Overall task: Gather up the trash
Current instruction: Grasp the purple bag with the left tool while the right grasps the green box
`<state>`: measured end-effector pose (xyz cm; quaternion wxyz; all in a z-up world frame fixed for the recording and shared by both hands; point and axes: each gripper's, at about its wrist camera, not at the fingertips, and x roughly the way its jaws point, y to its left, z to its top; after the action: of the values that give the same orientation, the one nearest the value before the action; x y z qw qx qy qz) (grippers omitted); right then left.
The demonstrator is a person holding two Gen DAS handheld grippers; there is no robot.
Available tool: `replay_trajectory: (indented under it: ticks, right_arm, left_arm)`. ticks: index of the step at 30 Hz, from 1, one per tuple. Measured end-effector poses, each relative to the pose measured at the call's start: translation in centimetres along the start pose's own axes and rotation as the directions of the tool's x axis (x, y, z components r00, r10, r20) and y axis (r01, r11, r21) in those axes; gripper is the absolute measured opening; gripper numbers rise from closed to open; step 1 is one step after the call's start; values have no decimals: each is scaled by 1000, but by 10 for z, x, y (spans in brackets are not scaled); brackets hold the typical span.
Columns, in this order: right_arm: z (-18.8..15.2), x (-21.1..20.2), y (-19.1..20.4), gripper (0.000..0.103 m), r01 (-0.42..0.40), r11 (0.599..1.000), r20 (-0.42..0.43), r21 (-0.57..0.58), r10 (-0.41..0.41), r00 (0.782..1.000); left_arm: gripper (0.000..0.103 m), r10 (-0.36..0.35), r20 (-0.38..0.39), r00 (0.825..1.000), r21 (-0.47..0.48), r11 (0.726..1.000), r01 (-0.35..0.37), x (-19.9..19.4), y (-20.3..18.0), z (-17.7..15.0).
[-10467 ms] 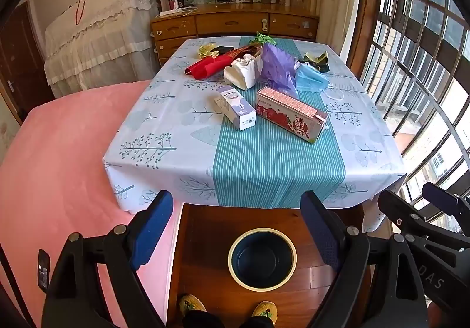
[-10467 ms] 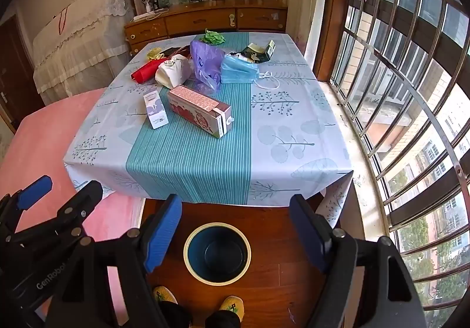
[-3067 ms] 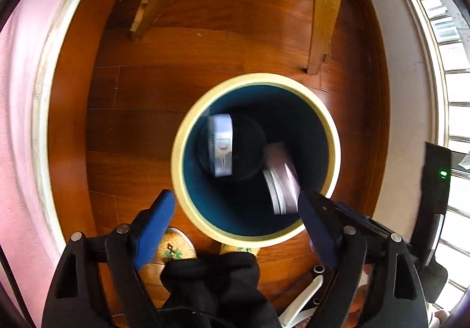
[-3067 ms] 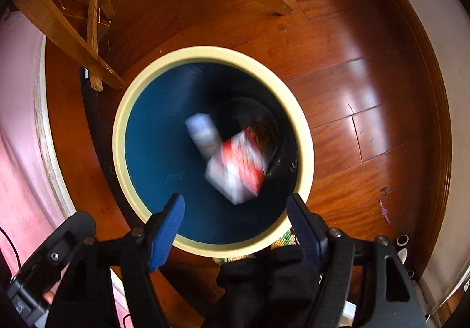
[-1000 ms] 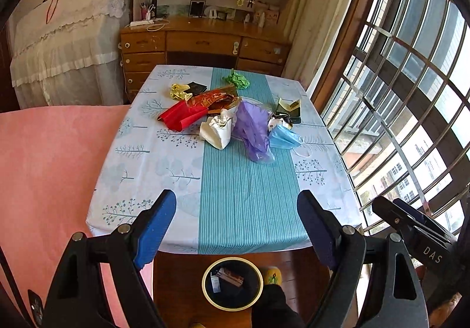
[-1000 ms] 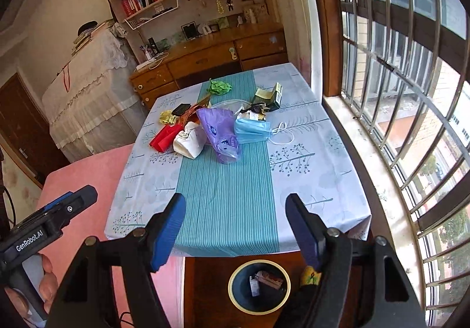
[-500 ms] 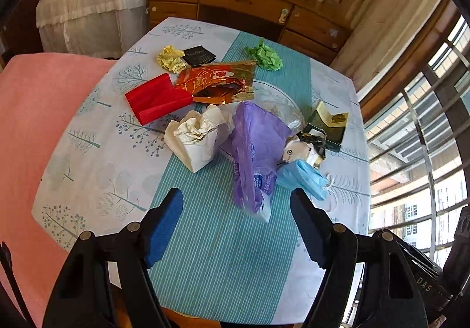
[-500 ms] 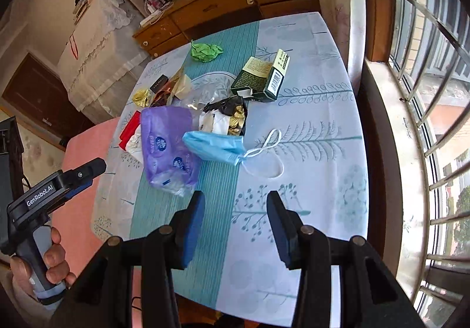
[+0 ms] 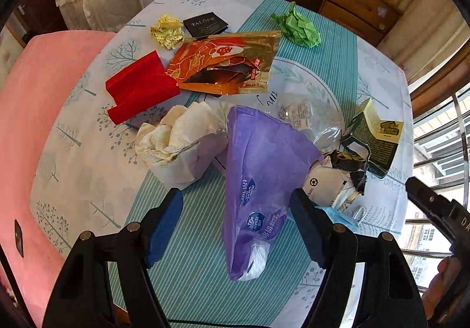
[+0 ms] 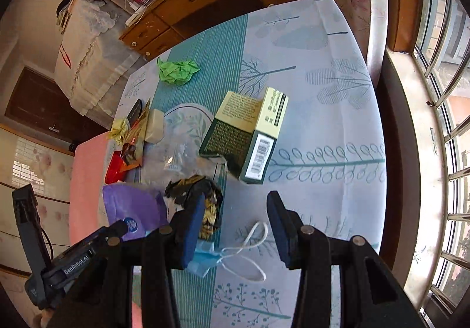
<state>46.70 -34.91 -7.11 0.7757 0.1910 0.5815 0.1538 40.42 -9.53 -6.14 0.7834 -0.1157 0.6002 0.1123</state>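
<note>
Left hand-held gripper above desk, jaws released, astride purple plastic bag without touching it (jaws have just been closing). Right hand-held gripper released over blue face mask near desk's window-side edge, nothing grasped; jaws likewise just closing. Remaining trash clustered mid-desk: white paper bag, red packet, green box.
</note>
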Motion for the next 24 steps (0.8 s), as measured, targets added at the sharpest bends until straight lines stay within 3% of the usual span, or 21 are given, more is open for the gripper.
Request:
replay_trajectory:
  ticks: [3, 10, 18, 19, 20, 22, 24]
  right_arm:
    - [17, 14, -12, 44, -7, 999, -20, 43, 7, 1000]
    - [36, 53, -31, 44, -11, 992, -98, 129, 24, 995]
    - [42, 69, -28, 44, -21, 993, -84, 117, 31, 996]
    - [42, 70, -25, 42, -16, 994, -80, 107, 25, 996]
    - [42, 72, -24, 30, -14, 995, -85, 99, 23, 996]
    - [41, 74, -23, 28, -28, 995, -91, 96, 37, 995]
    - [39, 73, -21, 27, -23, 997, -82, 78, 30, 996]
  left_arm:
    - [74, 28, -48, 998, 2, 1000, -28, 18, -7, 7]
    - [74, 19, -115, 993, -29, 999, -23, 46, -17, 13]
    - [74, 19, -163, 986, -76, 997, -32, 75, -15, 20]
    - [74, 12, -171, 985, -87, 996, -27, 78, -14, 20]
    - [74, 4, -178, 984, -96, 995, -22, 81, -14, 21]
    - [73, -7, -184, 983, -107, 994, -13, 85, -13, 20]
    - [57, -14, -181, 983, -94, 996, -4, 87, -16, 18]
